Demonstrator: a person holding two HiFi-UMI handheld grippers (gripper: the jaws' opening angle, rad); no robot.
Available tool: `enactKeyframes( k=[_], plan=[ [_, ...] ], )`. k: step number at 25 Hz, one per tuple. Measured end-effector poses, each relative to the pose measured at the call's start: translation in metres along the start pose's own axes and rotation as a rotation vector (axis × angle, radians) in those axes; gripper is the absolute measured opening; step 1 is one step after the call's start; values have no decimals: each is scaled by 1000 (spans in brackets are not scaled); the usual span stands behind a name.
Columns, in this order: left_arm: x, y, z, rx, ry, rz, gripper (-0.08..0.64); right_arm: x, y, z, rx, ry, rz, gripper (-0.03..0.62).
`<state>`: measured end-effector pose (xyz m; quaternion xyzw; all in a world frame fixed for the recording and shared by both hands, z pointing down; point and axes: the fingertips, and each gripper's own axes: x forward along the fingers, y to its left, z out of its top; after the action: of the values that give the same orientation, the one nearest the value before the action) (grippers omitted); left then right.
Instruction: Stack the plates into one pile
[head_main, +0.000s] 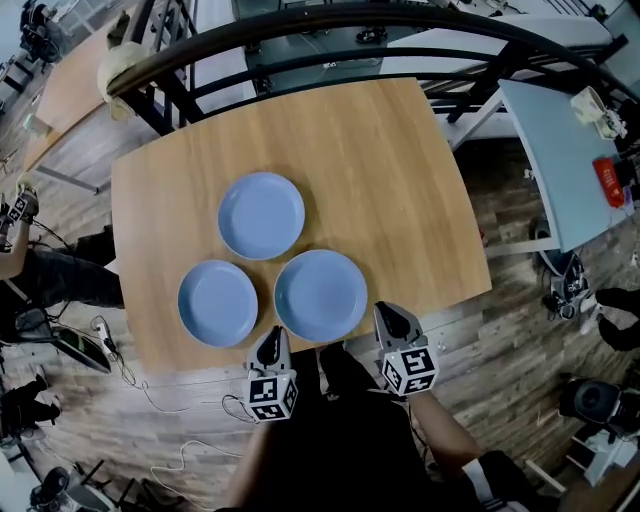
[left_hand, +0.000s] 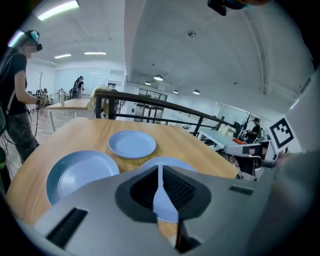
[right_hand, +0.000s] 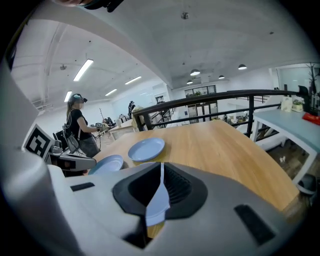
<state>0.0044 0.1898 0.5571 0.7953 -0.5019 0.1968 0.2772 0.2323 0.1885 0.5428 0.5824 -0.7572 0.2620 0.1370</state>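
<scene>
We have not yet begun to stack: 3 plates, the far plate (head_main: 261, 215), left plate (head_main: 218, 302) and near plate (head_main: 321, 295), lie unstacked on the table (head_main: 400, 180). The left gripper (head_main: 274, 338) and right gripper (head_main: 390, 318) hover at its near edge, jaws together, holding nothing. Next, we think, 1 gripper must open for a rim.

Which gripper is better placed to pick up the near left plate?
Probably left. The left gripper sits close by the near left plate; the right gripper is past the near right plate, farther off.
</scene>
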Motion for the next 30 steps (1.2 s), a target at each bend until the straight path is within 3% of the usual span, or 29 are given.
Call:
enactKeyframes(
  k=[12, 16, 25, 28, 30],
  plan=[
    [44, 35, -59, -74, 161, 4, 38, 52, -17, -60, 10, 172, -45, 35],
    [57, 40, -69, -97, 194, -2, 84, 64, -28, -76, 28, 221, -53, 35],
    [72, 51, -97, -130, 255, 1, 101, 80, -35, -103, 42, 302, -44, 40],
    [74, 55, -102, -141, 259, 7, 103, 85, -36, -115, 57, 330, -41, 54],
    [75, 57, -104, -143, 264, 7, 103, 86, -36, -121, 69, 346, -42, 97]
  ],
)
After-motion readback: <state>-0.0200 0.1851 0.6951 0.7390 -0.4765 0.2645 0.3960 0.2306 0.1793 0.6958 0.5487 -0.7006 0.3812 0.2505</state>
